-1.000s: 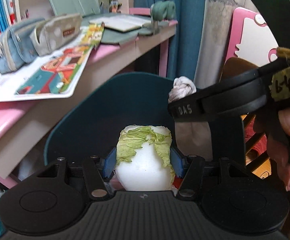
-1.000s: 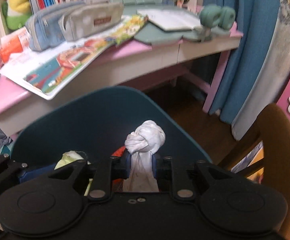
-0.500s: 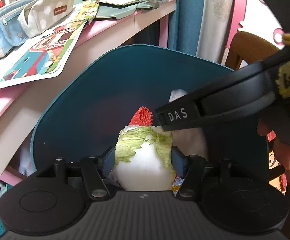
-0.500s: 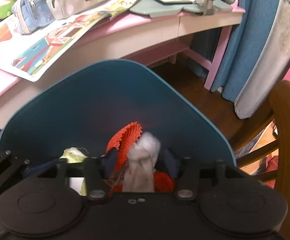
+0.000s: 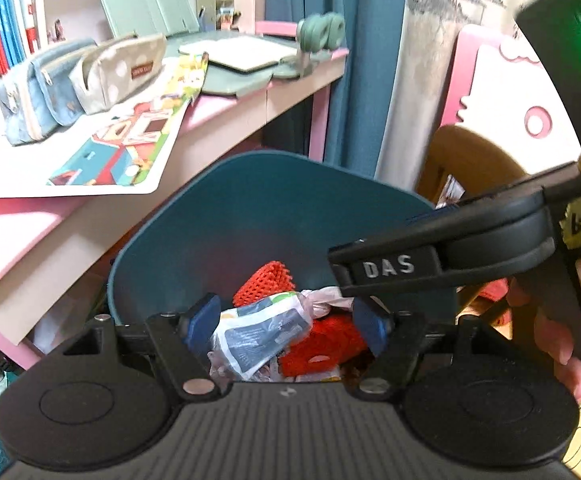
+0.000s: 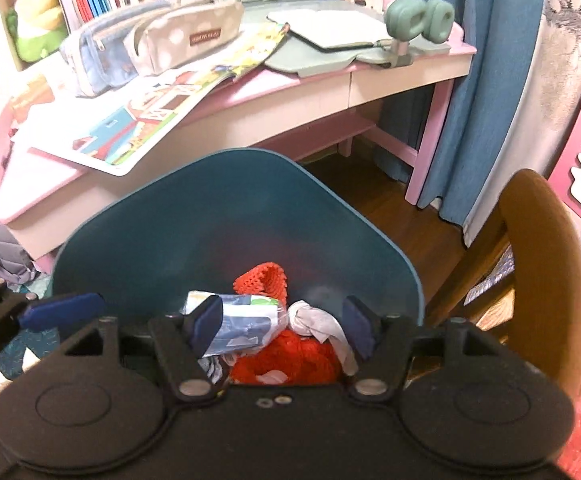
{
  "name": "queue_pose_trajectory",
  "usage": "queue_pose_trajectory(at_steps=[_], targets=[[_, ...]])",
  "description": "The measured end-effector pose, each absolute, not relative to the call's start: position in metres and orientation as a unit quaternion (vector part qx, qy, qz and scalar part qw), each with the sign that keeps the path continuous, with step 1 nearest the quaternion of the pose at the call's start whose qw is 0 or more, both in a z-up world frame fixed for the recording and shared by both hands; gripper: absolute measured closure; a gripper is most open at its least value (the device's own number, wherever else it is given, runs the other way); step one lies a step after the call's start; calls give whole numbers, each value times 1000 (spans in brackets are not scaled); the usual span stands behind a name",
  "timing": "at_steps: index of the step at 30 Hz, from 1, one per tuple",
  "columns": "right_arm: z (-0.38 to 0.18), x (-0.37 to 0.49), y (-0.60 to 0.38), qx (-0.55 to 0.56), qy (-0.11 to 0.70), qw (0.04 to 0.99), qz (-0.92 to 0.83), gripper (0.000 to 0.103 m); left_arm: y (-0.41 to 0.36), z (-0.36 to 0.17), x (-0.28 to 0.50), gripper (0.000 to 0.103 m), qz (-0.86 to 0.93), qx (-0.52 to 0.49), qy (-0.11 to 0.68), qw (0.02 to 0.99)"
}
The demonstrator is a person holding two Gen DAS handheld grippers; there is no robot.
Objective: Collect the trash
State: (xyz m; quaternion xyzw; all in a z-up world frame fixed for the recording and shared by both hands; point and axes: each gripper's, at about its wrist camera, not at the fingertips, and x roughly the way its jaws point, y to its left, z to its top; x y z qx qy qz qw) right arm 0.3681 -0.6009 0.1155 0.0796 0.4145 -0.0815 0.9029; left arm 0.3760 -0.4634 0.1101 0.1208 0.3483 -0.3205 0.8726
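Note:
A teal trash bin (image 5: 250, 208) stands below both grippers; it also shows in the right wrist view (image 6: 226, 216). Inside lie red foam netting (image 5: 264, 282), a white and blue wrapper (image 5: 258, 330) and a knotted white tissue (image 6: 316, 320). My left gripper (image 5: 286, 320) is open and empty over the bin. My right gripper (image 6: 284, 322) is open and empty over the bin; its body (image 5: 442, 260) crosses the left wrist view on the right. The cabbage piece is hidden.
A pink desk (image 6: 290, 96) behind the bin holds pencil cases (image 6: 186, 38), a picture book (image 6: 158, 112) and a green clamp (image 6: 414, 16). A brown wooden chair (image 6: 538, 264) stands to the right, blue curtains (image 6: 486, 80) behind.
Both grippers opened. The left let go of the cabbage piece and the right let go of the knotted tissue, which dropped into the bin. Both grippers then rose a little.

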Motion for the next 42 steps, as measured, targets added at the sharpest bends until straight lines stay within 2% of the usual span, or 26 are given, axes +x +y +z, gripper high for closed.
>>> queue_pose_trajectory(at_steps=[11,20,40,42], targets=[[156,298,-585,73,362,928,-49,35,-431,145,335,26,-322,98,312,888],[180,242,-571,70,313,947,-20,27,-395,160,305,24,-325,75,295,895],[192,137,-528,38,247,968,18,12,-331,177,240,22,-328,45,261,907],[192,131,-525,35,242,970,15,10,-329,175,234,18,-328,46,259,907]])
